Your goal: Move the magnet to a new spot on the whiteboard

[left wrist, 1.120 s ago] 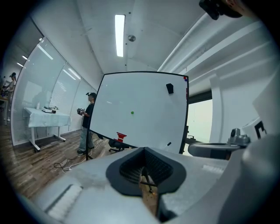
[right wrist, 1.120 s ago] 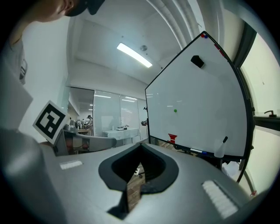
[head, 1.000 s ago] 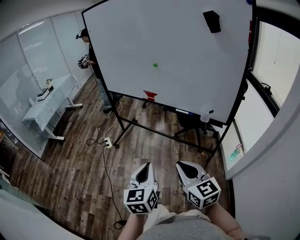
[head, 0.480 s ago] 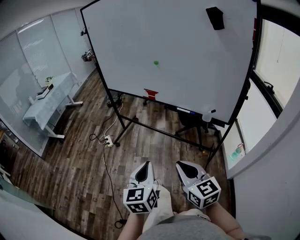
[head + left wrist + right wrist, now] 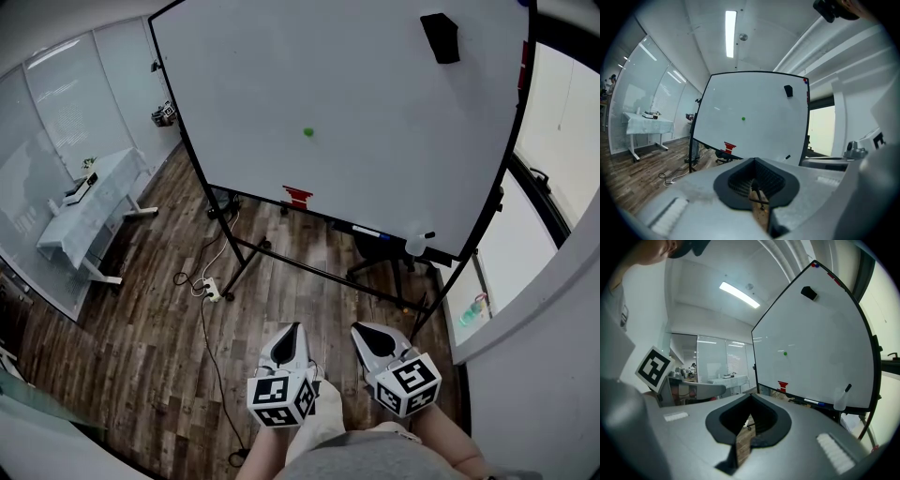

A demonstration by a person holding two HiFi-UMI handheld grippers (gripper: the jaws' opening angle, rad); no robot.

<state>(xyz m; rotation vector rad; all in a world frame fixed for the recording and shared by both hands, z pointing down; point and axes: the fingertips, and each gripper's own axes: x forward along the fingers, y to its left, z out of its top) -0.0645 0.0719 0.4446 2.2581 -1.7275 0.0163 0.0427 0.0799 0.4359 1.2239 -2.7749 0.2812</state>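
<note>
**Item 1, magnet** (image 5: 307,133). A small round green disc is sitting flat on the whiteboard (image 5: 234,84), near mid-height and a little left of centre. Being round, it is showing no long axis and is pointing no particular way. It is plain green, and any print on it is too small to tell. It is sitting well above the bottom edge and well apart from the top right corner.

**Item 2, whiteboard.** A large white panel in a black frame is standing on a wheeled stand on the wooden floor (image 5: 141,347). Its face is showing no readable writing.

**Item 3, board fittings.**
- A black eraser (image 5: 441,37) is clinging near the top right corner.
- A red object (image 5: 298,196) is hanging at the bottom edge, almost straight below the magnet, with its lettering unreadable.
- A marker (image 5: 367,230) is lying along the bottom tray.
- A spray bottle (image 5: 418,244) is standing towards the bottom right corner.

**Item 4, left gripper** (image 5: 293,330). It is hovering over the floor, well short of the board. Its jaws are closed together on nothing. Its cube is showing black-and-white square markers.

**Item 5, right gripper** (image 5: 361,330). It is hovering just beside the left one. Its jaws are likewise pressed together and empty.

**Item 6, surroundings.** A cloth-covered tabletop (image 5: 84,202) is standing by the glass wall at the left. A cable (image 5: 208,319) is trailing across the floor.
</note>
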